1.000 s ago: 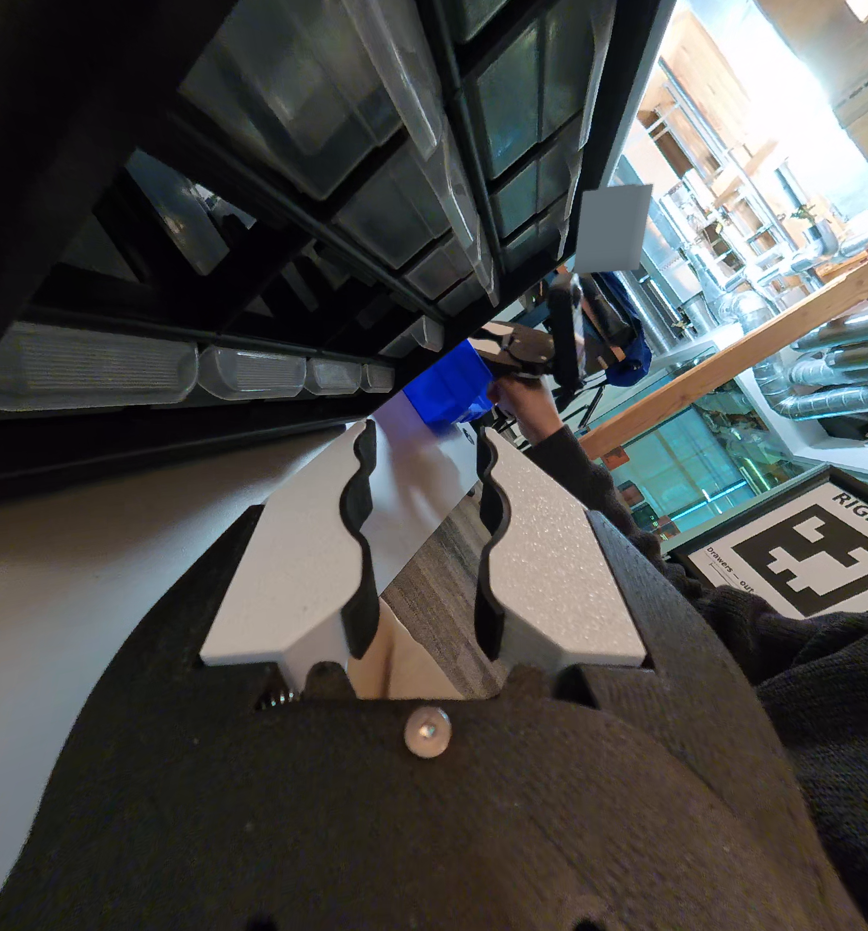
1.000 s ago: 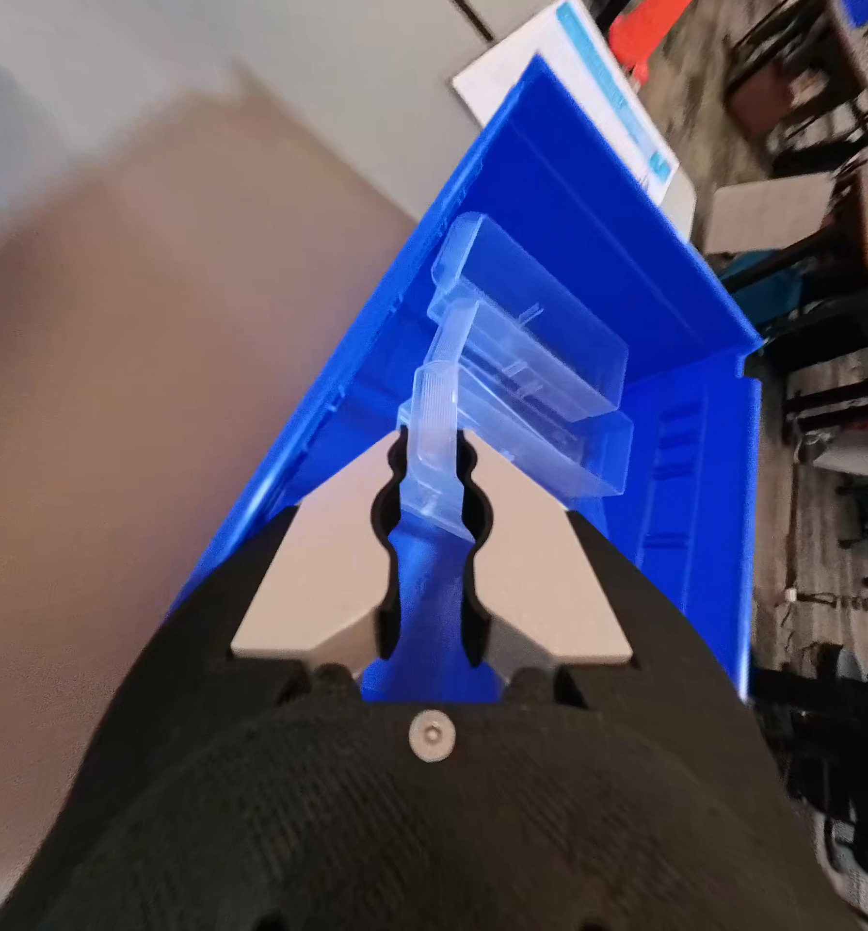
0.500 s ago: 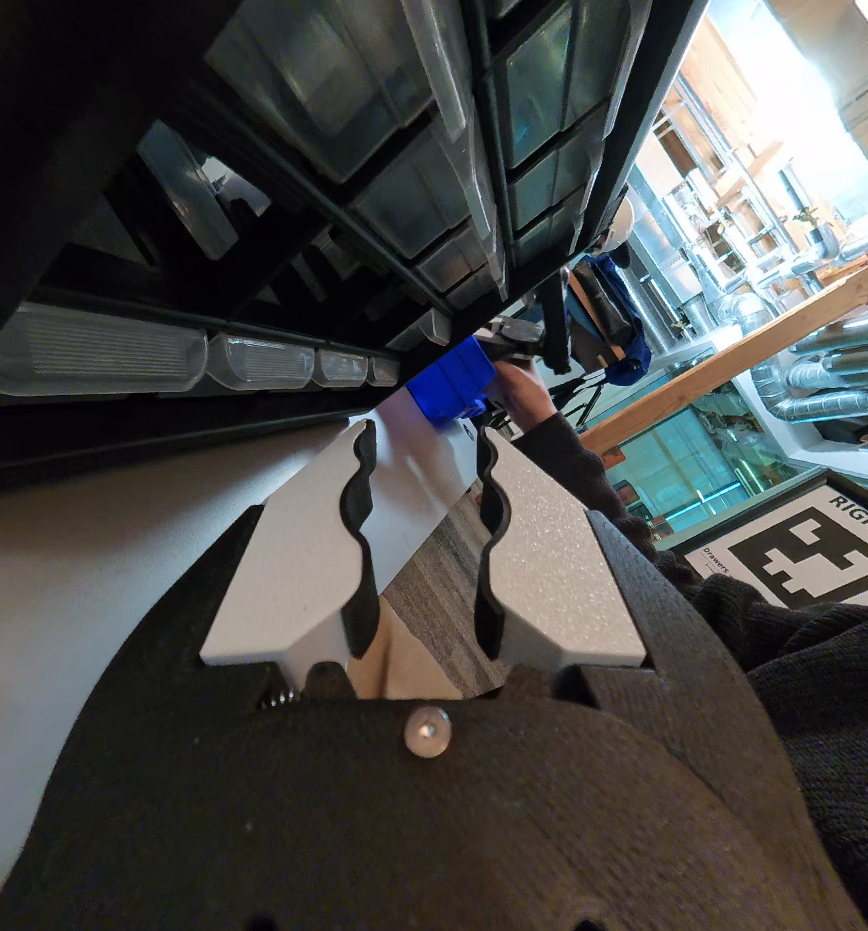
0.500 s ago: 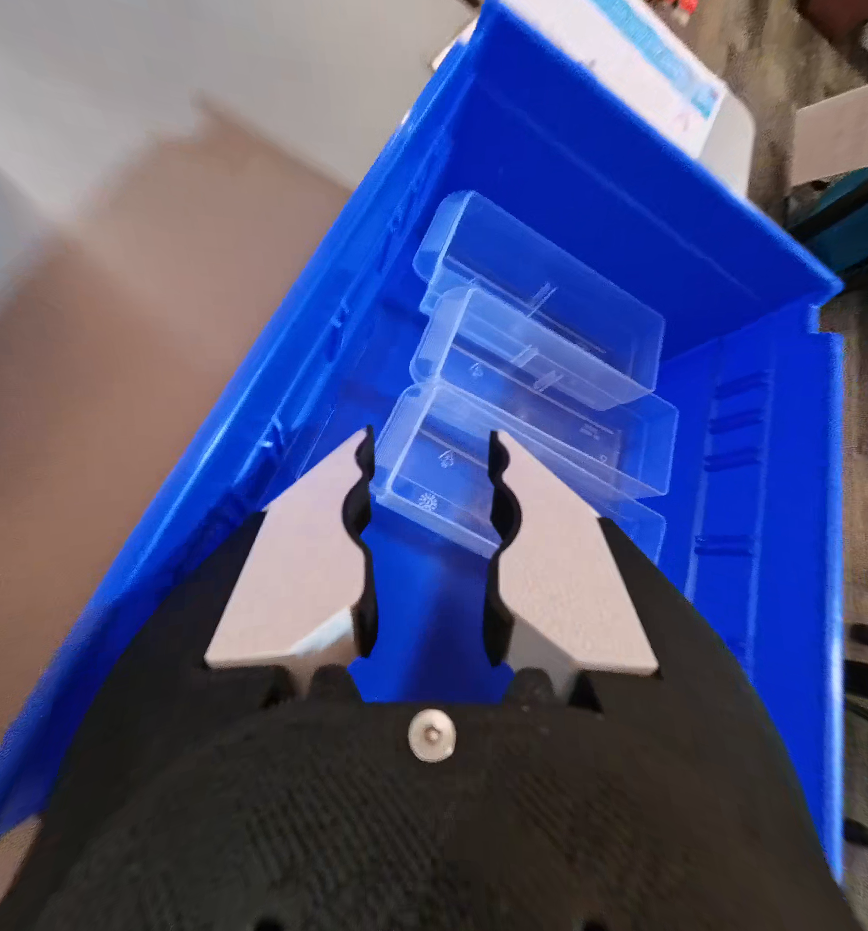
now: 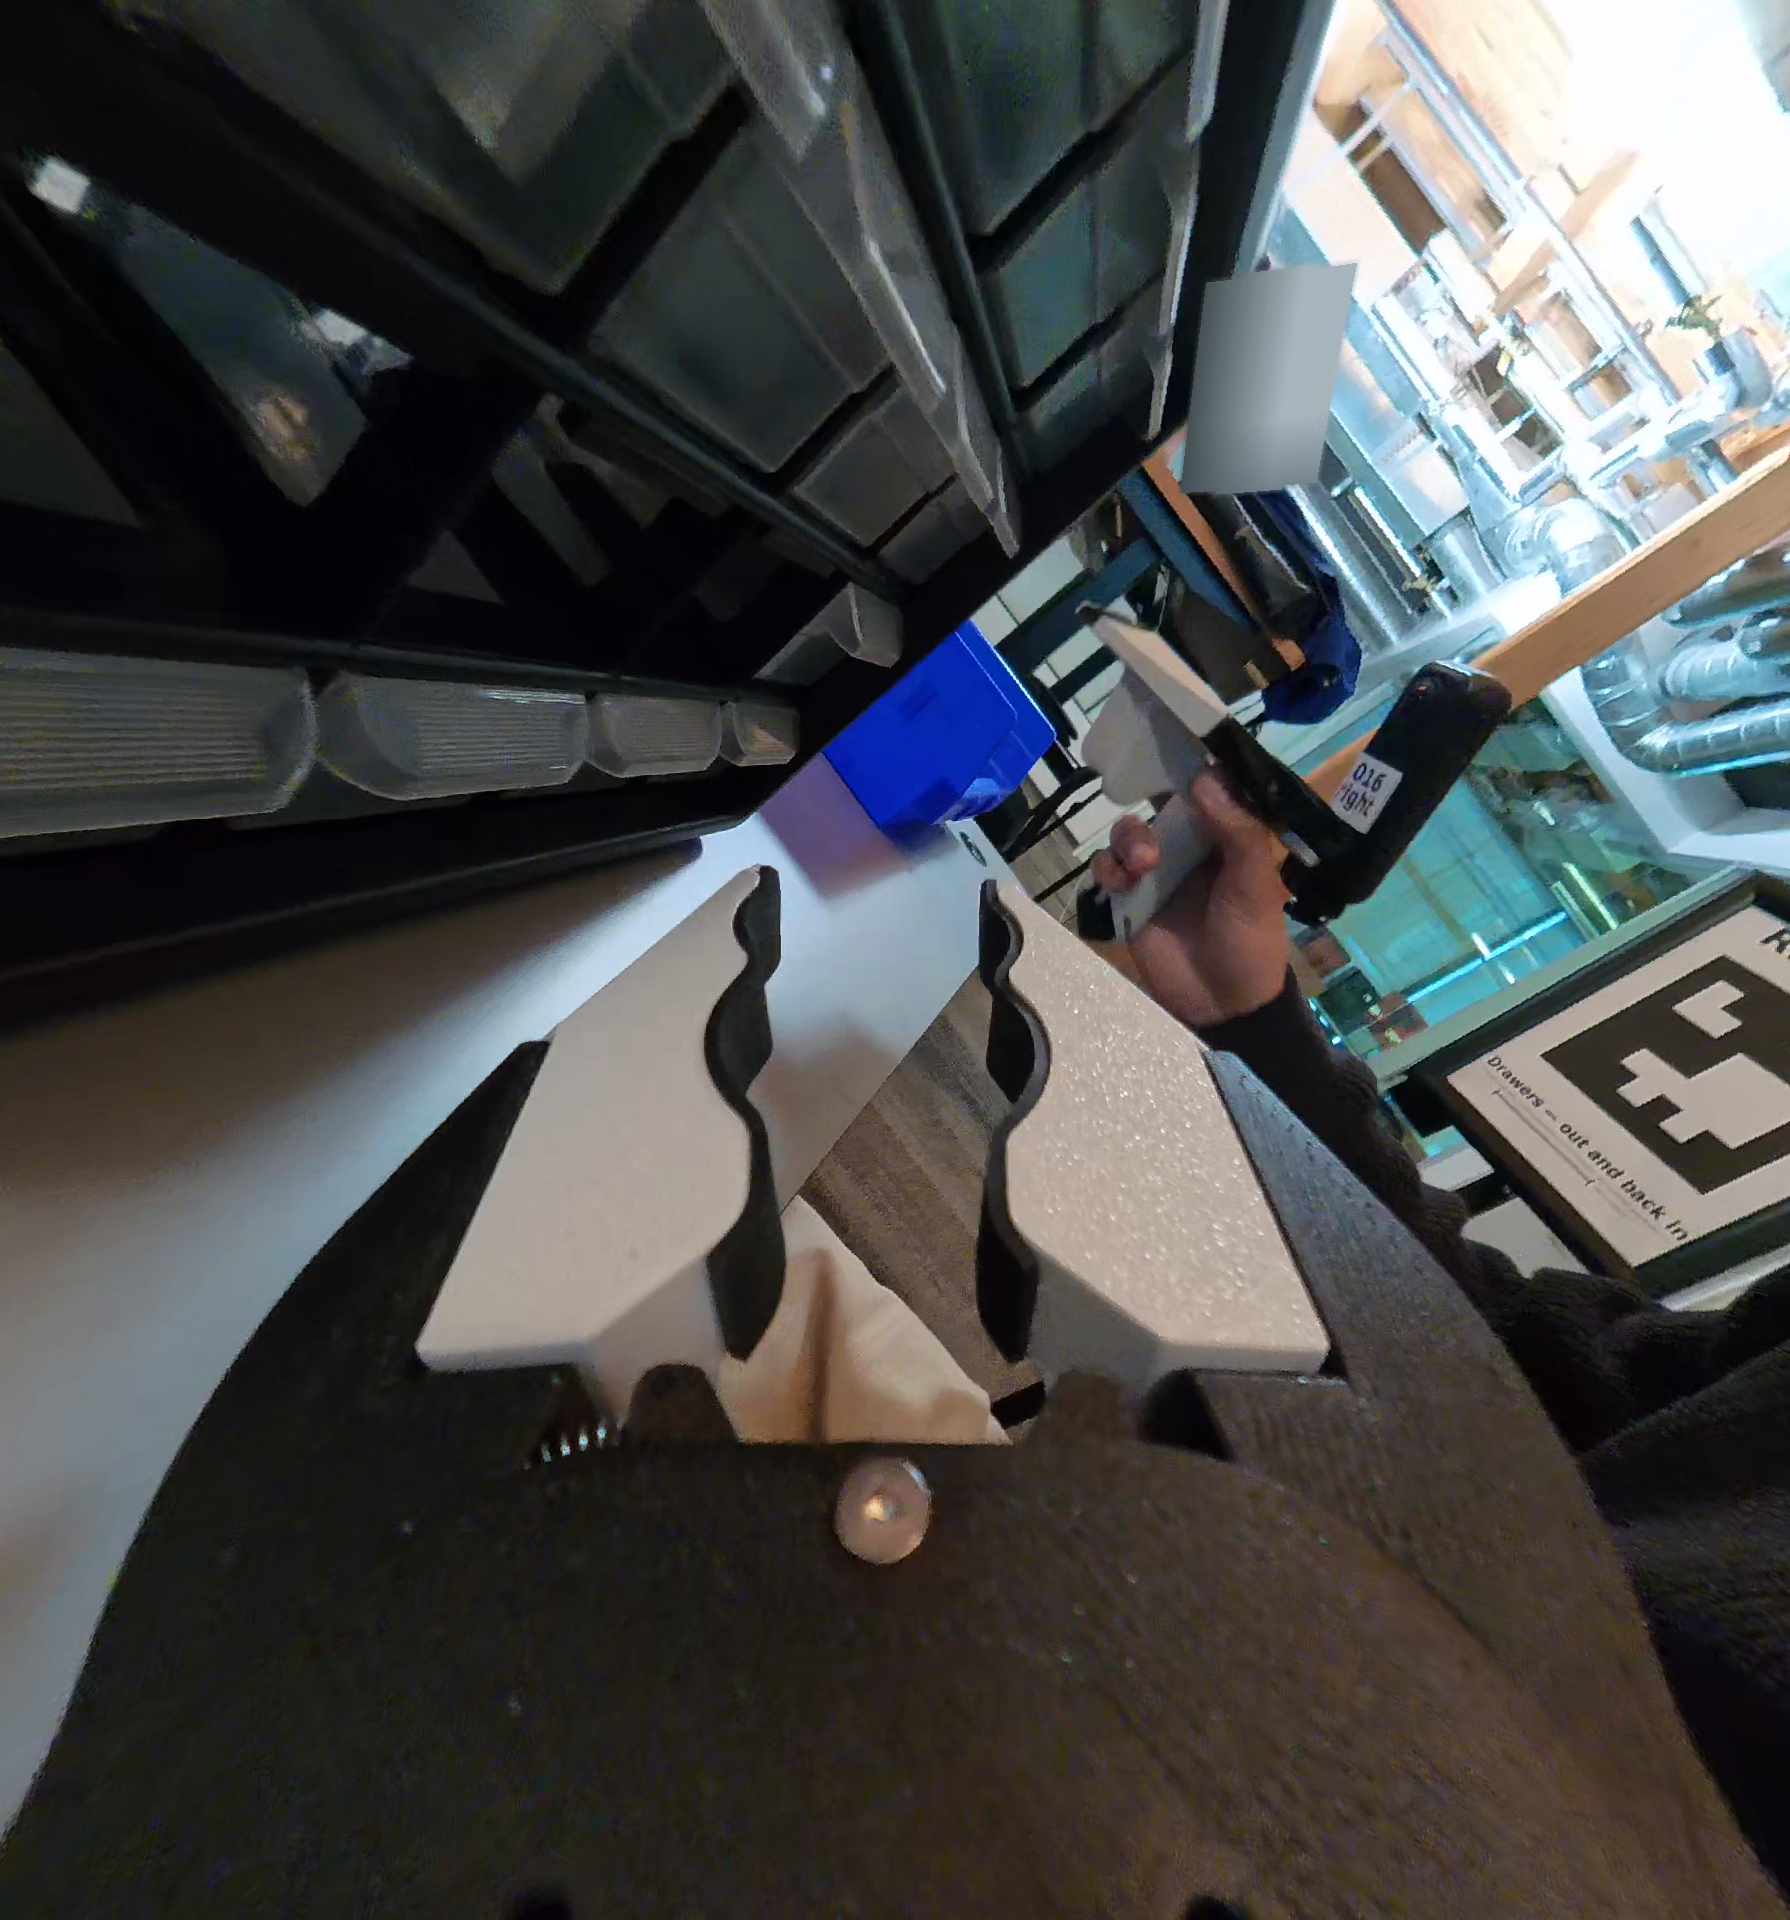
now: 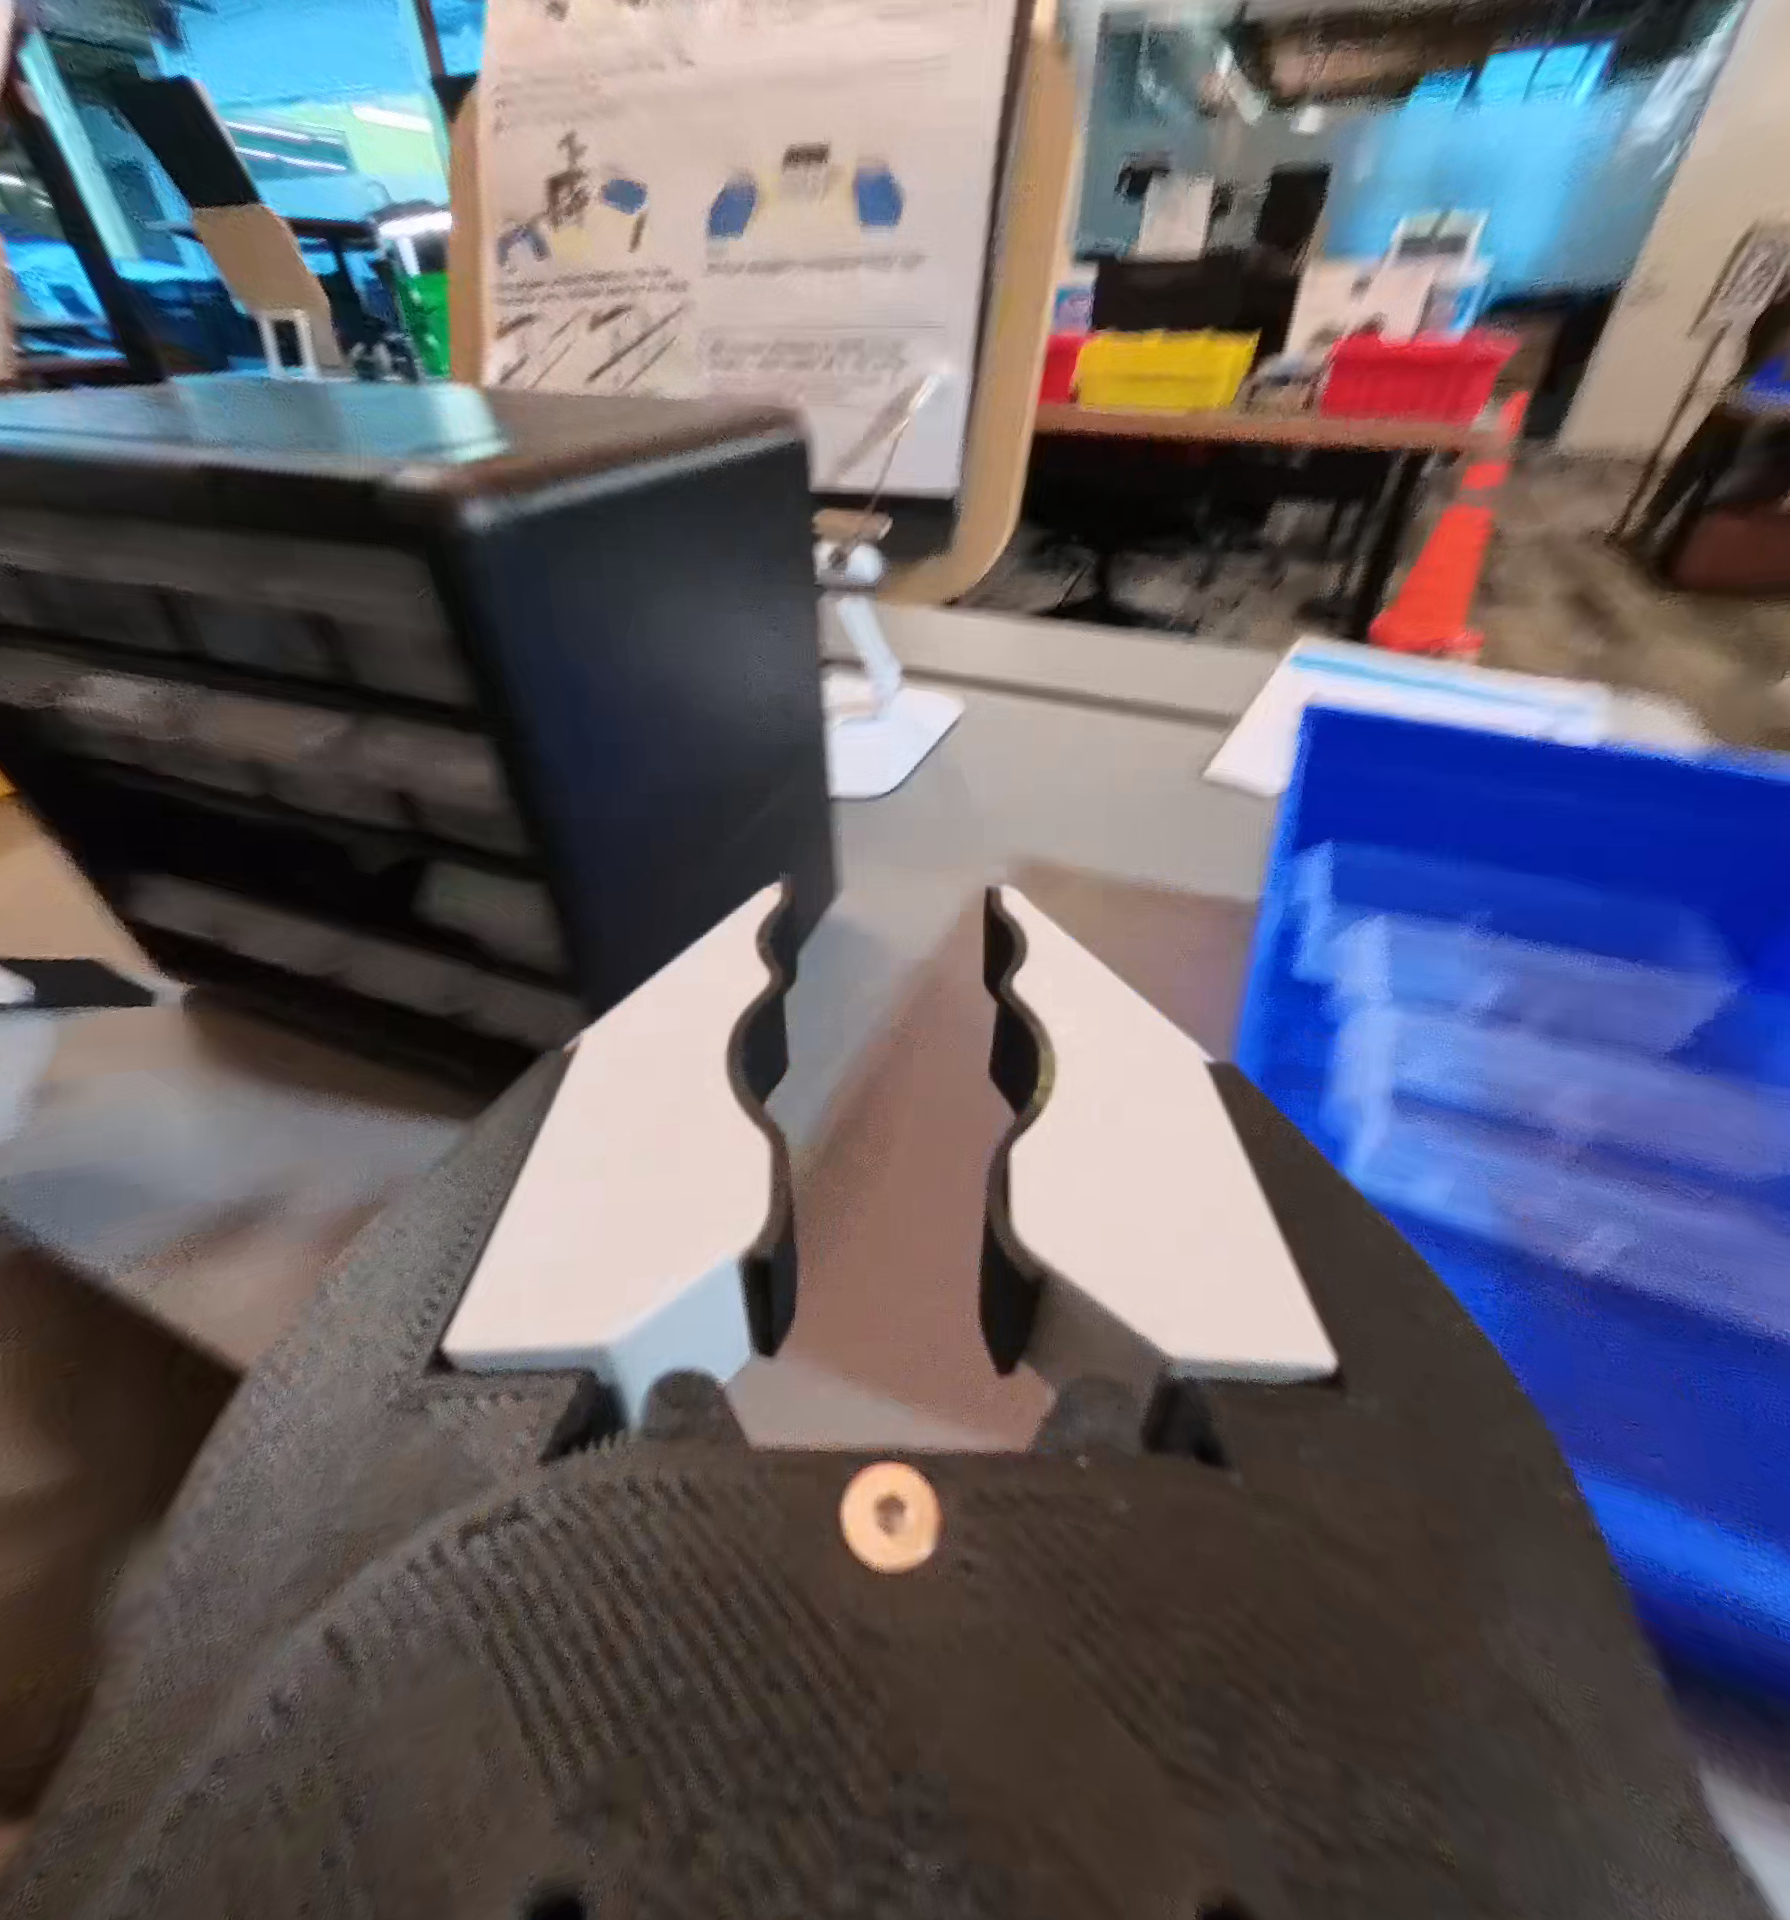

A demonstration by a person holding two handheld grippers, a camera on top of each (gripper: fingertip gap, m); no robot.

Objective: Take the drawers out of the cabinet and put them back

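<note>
Hovering with fingers parted and empty, right gripper (image 6: 886, 1039) is recorded between cabinet (image 6: 600, 665) and blue bin (image 6: 1556, 1039) holding clear drawers (image 6: 1514, 997); left gripper (image 5: 875, 1039) likewise parted, empty; misaligned reinsertion risks jamming.

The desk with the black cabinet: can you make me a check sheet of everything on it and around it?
Surface: grey table, partly bare.
Job's things: black drawer cabinet with some slots empty; clear drawers, blurred, in the blue bin.
Clutter: white stand; white sheet behind the bin.
Grippers: left gripper open, empty; right gripper open, empty.
Cables: nothing seen.
Surroundings: poster board, orange cone, red and yellow bins.
</note>
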